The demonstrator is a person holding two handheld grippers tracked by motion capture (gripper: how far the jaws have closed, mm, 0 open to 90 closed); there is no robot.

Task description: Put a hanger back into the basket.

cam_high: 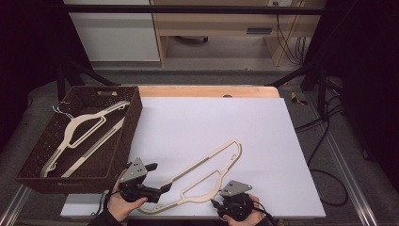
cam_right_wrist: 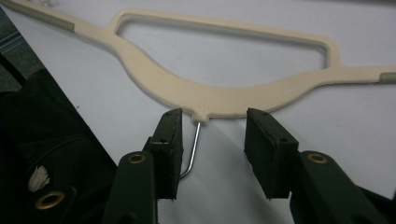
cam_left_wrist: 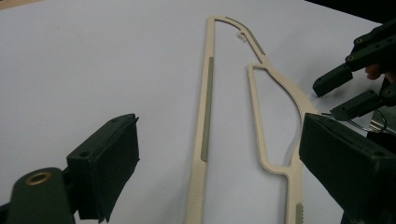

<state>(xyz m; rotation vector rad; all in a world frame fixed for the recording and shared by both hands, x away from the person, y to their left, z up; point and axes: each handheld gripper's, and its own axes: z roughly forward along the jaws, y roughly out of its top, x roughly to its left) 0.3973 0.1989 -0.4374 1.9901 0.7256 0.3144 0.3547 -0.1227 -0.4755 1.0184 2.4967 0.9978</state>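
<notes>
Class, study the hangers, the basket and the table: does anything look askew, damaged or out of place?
The brown basket sits askew, overhanging the table's left edge. One cream hanger lies inside it; another cream hanger lies loose on the table, its wire hook between the open right tongs. Nothing looks damaged.

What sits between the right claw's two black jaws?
In the right gripper view, the right claw stands open around the thin metal hook wire of the cream plastic hanger on the white table.
</notes>
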